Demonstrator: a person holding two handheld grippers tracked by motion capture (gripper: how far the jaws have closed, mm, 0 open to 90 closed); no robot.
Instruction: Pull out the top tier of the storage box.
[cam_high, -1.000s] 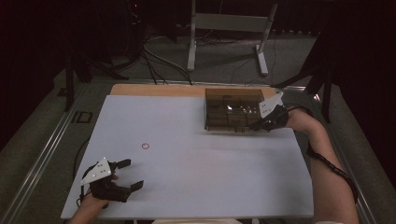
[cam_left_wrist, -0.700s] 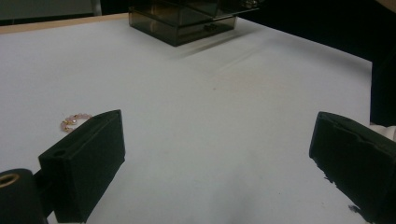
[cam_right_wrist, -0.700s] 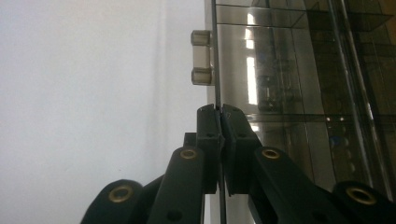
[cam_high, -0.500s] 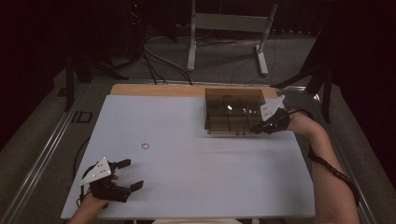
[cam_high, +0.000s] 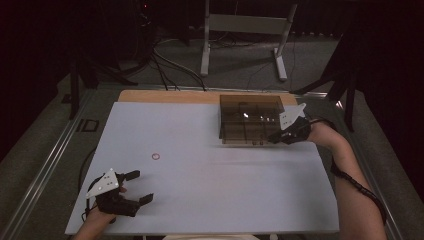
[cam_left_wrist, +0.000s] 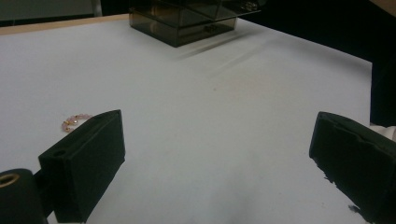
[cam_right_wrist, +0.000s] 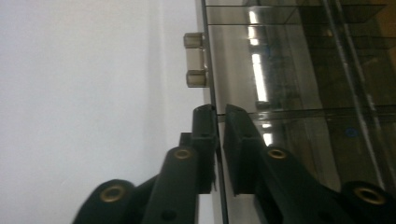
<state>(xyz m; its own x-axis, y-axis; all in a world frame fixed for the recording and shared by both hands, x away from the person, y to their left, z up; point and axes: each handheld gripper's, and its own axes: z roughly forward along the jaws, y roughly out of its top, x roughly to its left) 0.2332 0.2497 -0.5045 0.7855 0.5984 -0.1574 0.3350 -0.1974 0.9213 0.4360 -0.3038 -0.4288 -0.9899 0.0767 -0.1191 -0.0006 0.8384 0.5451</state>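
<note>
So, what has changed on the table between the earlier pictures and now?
Very little. The right hand-held gripper sits at the front edge of the smoky plastic organizer box, and its jaws have just been opening slightly around that thin edge. The left hand-held gripper, open, and the small pink bead ring stayed put.

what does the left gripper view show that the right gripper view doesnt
Left gripper view: a small pink beaded ring lying on the table, past the left gripper's wide-open jaws. Right gripper view: a small clear handle close up, and the right gripper's jaws, just opening slightly, with a thin panel edge between them. Both: the smoky transparent plastic compartment box and white table top.
</note>
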